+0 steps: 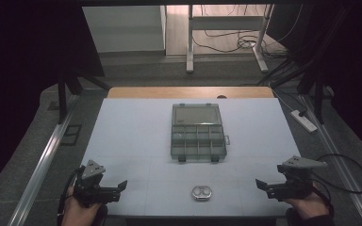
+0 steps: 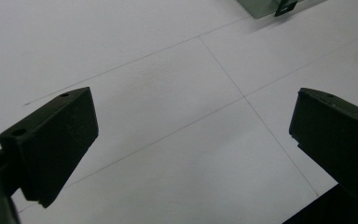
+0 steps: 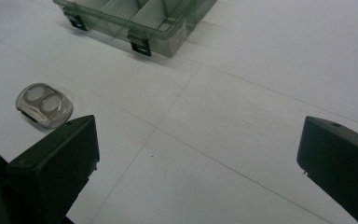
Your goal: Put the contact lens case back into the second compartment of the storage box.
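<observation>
progress: nothing looks started yet; both grippers rest at the near edge of the table, holding nothing, and the small case and the organiser box lie apart and untouched.
likely work: judging by the layout, the small case is to go into the organiser box, so the reach, the grasp, the carry and the placing are all left to do.
left gripper [image 1: 121, 187]: at about 8 o'clock on the table [image 1: 132, 136], pointing inward toward the centre; jaws spread wide with bare table between them in the left gripper view.
right gripper [image 1: 260, 184]: at about 4 o'clock, pointing inward as well; jaws spread wide, nothing between them.
small case [image 1: 201, 192]: at 6 o'clock near the front edge, between the two grippers and well apart from each; in the right gripper view it lies at about 10 o'clock [image 3: 44, 105], just beyond the left jaw tip.
look of the small case: rounded, clear or smoky plastic, low and flat, with two round wells side by side under the lid, much like a contact lens case; it appears closed, though i cannot tell for sure.
organiser box [image 1: 198, 132]: at the table's centre, toward 12 o'clock from the small case; lid swung open and lying flat on the far side, the near half split into small compartments, two dark latches on the front edge [image 3: 140, 46].
compartments: they look empty from the high view, though the tinted plastic makes it hard to be certain.
handling guess: the case looks smooth and light, so it could slip if pinched off-centre.
</observation>
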Motion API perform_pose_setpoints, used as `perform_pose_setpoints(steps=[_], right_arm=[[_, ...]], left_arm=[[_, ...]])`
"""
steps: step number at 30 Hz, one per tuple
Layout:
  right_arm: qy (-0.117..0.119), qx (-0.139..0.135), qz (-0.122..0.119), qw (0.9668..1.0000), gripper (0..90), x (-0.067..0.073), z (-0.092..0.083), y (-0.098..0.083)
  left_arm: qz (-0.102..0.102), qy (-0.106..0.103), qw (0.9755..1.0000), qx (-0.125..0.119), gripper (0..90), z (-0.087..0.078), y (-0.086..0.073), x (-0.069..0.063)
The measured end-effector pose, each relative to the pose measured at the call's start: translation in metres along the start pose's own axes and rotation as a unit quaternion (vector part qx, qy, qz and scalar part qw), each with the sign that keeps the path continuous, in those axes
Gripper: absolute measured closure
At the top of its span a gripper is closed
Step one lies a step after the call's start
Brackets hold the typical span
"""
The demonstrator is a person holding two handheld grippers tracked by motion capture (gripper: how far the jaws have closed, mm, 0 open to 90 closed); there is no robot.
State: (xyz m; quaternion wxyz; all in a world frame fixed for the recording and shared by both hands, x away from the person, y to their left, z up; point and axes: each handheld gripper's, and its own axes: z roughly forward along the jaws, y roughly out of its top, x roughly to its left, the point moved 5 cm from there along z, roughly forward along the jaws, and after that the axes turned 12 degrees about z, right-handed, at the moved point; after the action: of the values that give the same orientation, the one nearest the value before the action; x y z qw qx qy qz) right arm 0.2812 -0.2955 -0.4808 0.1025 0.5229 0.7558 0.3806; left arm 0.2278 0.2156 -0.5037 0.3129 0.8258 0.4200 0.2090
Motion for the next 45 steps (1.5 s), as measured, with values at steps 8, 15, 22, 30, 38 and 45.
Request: perform_pose_setpoints(steps=[8, 15, 22, 30, 38, 45], right_arm=[[0.031, -0.001, -0.014, 0.9994, 0.0, 0.003, 0.004, 0.007], [0.036, 0.002, -0.034, 0.9988, 0.0, 0.009, 0.011, 0.010], [0.047, 0.002, -0.041, 0.9981, 0.0, 0.014, 0.016, 0.016], [0.054, 0.012, -0.062, 0.9966, 0.0, 0.024, 0.026, 0.022], [0.077, 0.021, -0.066, 0.9946, 0.0, 0.039, 0.037, 0.027], [0.075, 0.037, -0.083, 0.9930, 0.0, 0.049, 0.046, 0.027]], left_arm=[[-0.003, 0.000, 1.0000, 0.001, 1.7, 0.000, 0.000, 0.001], [-0.008, -0.001, 1.0000, -0.002, 1.9, 0.000, 0.000, 0.001], [-0.008, -0.002, 1.0000, -0.003, 2.0, 0.000, 0.000, 0.001], [-0.009, -0.002, 1.0000, -0.003, 2.2, 0.000, 0.000, 0.001], [-0.009, -0.002, 0.9999, -0.003, 2.2, 0.000, 0.000, 0.001], [-0.009, -0.003, 0.9999, -0.004, 2.2, 0.000, -0.001, 0.002]])
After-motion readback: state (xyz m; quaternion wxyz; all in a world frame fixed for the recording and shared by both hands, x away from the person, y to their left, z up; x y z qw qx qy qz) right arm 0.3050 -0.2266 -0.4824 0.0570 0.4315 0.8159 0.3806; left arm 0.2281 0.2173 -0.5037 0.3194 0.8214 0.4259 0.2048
